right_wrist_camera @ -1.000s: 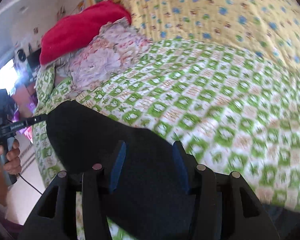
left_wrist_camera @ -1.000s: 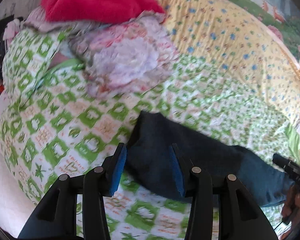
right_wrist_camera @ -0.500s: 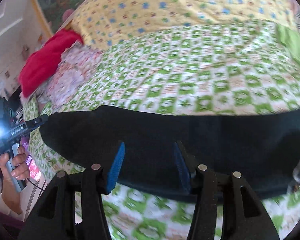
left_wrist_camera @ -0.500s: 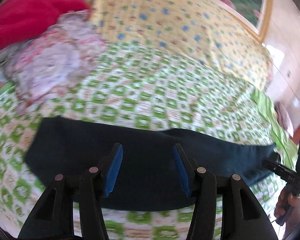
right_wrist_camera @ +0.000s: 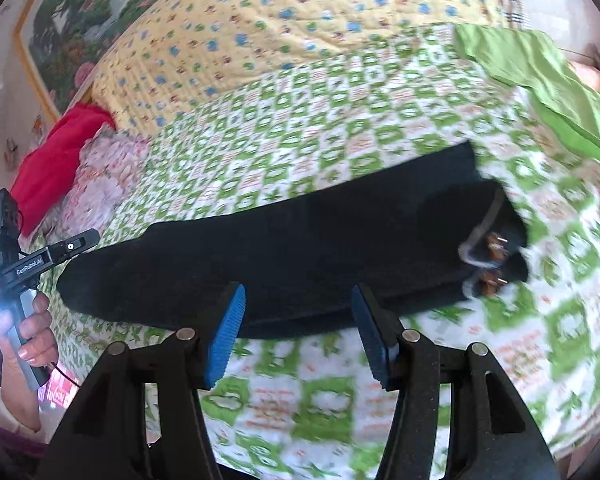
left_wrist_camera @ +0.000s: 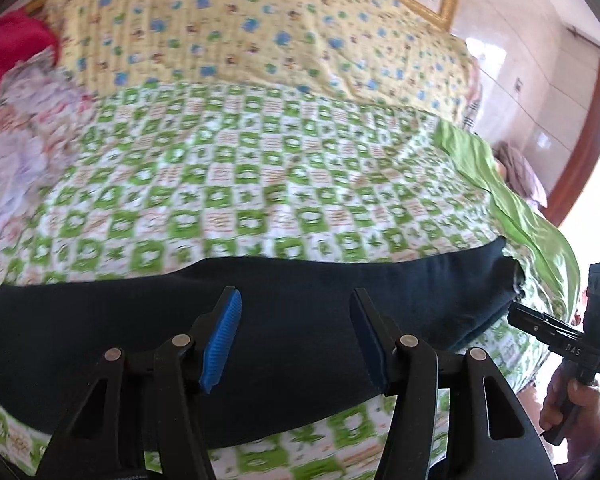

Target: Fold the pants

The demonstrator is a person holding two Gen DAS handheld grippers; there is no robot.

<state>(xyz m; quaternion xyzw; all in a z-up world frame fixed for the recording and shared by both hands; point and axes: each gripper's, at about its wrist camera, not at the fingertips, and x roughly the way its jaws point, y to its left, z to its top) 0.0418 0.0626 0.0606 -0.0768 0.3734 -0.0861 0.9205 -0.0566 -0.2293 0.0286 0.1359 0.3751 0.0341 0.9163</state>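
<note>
Basically looking at one pair of dark pants (left_wrist_camera: 284, 320), lying as a long strip across the green checked bedspread (left_wrist_camera: 228, 168), near its front edge. Going left to right: hovering just over the left stretch with the left gripper (left_wrist_camera: 296, 332), jaws spread apart, clamping nothing. Then hovering by the near edge toward the right end with the right gripper (right_wrist_camera: 296, 324), also gaping wide and empty. Judging the fabric soft, floppy and fairly light, so probably pinching at the end corners rather than mid-leg. Counting two grippers, one pair of pants.
</note>
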